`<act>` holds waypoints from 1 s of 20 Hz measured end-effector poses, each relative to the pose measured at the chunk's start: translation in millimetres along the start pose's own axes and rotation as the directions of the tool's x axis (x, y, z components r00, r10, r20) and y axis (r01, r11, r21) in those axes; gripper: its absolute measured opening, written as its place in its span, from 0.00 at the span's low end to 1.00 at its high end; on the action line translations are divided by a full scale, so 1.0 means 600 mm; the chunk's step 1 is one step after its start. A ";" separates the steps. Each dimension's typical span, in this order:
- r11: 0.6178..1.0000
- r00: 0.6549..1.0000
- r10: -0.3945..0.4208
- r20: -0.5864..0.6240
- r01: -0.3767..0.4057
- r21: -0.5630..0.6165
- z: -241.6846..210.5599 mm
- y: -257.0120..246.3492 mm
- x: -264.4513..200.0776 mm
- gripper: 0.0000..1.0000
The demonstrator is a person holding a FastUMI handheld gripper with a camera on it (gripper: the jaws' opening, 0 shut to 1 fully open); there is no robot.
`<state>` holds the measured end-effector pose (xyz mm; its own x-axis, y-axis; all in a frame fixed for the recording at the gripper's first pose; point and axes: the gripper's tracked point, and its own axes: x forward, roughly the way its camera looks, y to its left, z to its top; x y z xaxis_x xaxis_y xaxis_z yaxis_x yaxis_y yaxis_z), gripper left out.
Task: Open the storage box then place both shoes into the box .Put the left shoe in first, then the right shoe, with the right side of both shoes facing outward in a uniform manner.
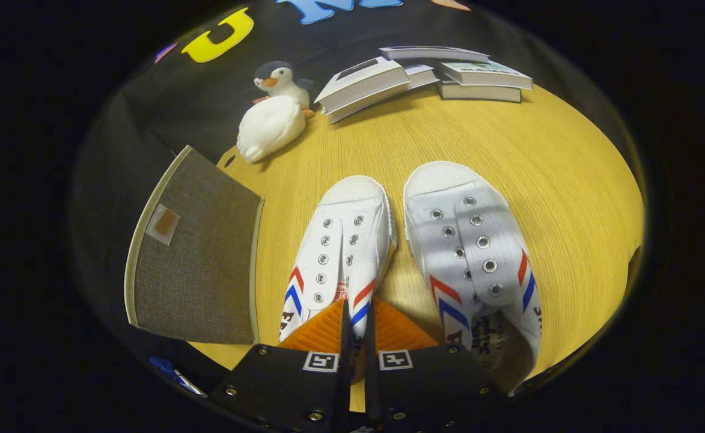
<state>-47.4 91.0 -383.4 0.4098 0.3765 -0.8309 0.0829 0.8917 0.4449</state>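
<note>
On the yellow wood-grain tabletop (508,156), two white canvas lace-less shoes with red and blue chevron stripes stand side by side, toes away from the gripper (357,319). Fingers nearly together, pinching the inner wall of the left shoe (337,252) near its opening; probably gripped there so it lifts first, as the order demands. Right shoe (472,252) just beside it, untouched. Grey fabric storage box (196,252) sits left of the shoes, its lid flap tilted up, seemingly open. Beyond: plush penguin (274,111), stacked books (424,75), both well clear of the path.
</note>
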 end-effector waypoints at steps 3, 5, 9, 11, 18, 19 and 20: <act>1.000 1.000 -0.020 0.017 0.020 -0.014 0.005 -0.001 -0.007 0.00; 1.000 1.000 0.005 0.025 -0.005 0.005 0.012 0.010 -0.016 0.00; 0.997 0.996 0.068 0.063 -0.070 0.025 0.050 0.056 -0.051 0.00; 0.996 0.992 0.092 0.083 -0.093 0.004 0.073 0.084 -0.071 0.00; 0.993 0.988 0.119 0.100 -0.116 -0.029 0.125 0.159 -0.130 0.00; 0.992 0.987 0.125 0.101 -0.123 -0.030 0.132 0.171 -0.135 0.00; 0.991 0.986 0.133 0.098 -0.130 -0.033 0.138 0.182 -0.142 0.00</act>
<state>1.9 135.6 -236.8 0.5046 0.4651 -0.7274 -0.0011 0.8428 0.5382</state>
